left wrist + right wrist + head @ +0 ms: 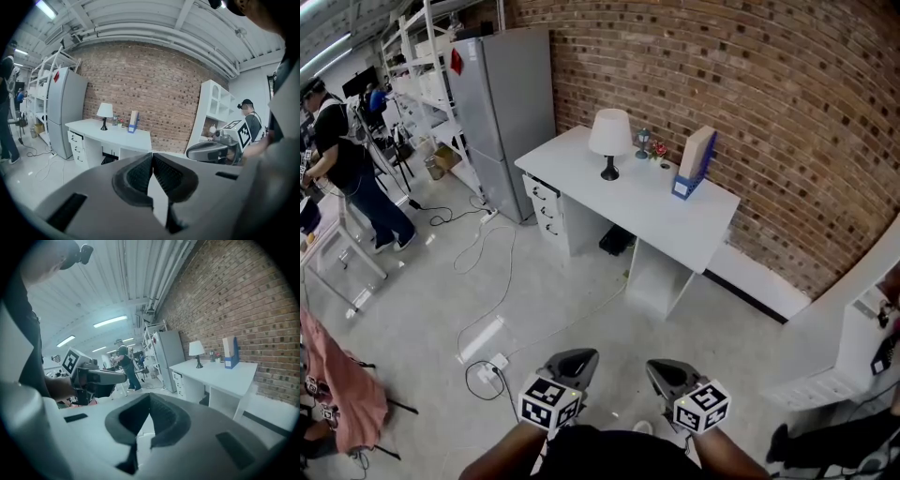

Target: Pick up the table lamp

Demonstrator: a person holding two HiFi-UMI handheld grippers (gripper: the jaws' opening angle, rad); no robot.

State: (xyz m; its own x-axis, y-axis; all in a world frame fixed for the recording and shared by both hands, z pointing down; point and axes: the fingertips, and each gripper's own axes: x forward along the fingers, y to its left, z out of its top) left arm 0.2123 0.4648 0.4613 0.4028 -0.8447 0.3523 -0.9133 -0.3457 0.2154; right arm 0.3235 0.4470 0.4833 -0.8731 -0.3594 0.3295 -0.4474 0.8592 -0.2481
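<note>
A table lamp with a white shade and a thin black stand is upright on the white desk against the brick wall. It also shows small and far off in the left gripper view as the lamp and in the right gripper view as the lamp. My left gripper and right gripper are held low at the bottom of the head view, well short of the desk. Both are shut with nothing between their pads.
On the desk beside the lamp stand a blue and white file box and a small flower pot. A grey fridge stands left of the desk. Cables and a power strip lie on the floor. A person stands far left.
</note>
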